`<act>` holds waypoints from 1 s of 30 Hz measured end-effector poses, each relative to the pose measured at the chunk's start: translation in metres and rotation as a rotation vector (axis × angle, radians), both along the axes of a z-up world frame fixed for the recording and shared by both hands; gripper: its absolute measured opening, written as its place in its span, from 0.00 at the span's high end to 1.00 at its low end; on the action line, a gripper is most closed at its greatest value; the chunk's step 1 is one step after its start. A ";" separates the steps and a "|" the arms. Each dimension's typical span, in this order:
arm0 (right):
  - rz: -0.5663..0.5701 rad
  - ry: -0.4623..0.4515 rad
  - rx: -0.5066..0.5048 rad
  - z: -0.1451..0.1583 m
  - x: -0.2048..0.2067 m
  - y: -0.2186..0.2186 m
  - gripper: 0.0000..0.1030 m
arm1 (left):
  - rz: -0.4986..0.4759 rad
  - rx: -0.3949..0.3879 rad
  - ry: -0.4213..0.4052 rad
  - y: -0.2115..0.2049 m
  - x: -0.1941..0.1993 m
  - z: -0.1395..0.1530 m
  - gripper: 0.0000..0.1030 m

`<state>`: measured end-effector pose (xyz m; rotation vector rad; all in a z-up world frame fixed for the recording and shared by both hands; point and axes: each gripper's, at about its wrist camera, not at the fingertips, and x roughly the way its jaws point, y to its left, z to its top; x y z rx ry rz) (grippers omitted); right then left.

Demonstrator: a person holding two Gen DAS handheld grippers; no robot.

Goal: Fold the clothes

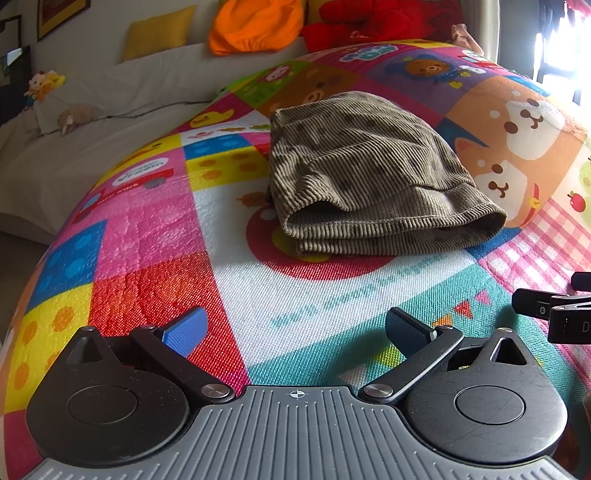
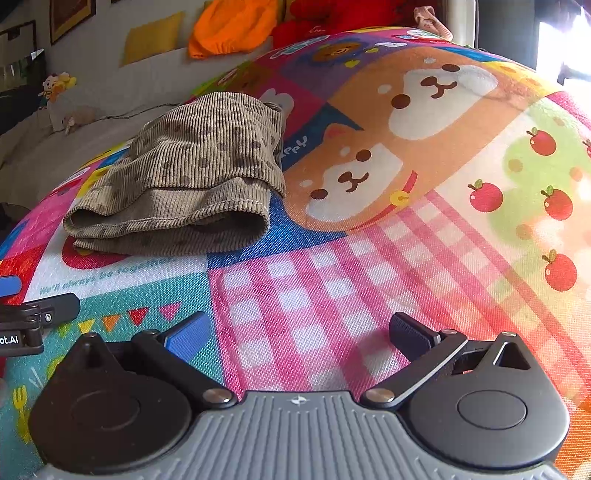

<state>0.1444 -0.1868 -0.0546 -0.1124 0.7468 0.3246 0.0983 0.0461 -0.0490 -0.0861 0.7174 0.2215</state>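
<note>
Home living room: sofa (image 1: 110, 92), playmat (image 1: 147, 236), toys.

White sofa (image 1: 92, 110) with yellow cushion (image 1: 159, 33), bright window (image 1: 565, 48).

Folded garment (image 1: 369, 173) on mat (image 1: 155, 236)

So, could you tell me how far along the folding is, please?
Done: the corduroy garment lies folded in layers on the mat. In hand: nothing; left gripper and right gripper are open and clear of it. Left: no unfolded clothes visible on the mat.
</note>
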 end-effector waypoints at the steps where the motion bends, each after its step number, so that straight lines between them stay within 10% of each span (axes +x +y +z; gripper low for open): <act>1: 0.002 0.001 0.000 0.000 0.000 0.000 0.00 | 0.001 0.001 0.000 0.000 0.000 0.000 0.00; 30: -0.003 -0.103 -0.063 -0.002 -0.011 0.011 0.00 | -0.003 0.003 0.005 0.000 0.001 0.000 0.00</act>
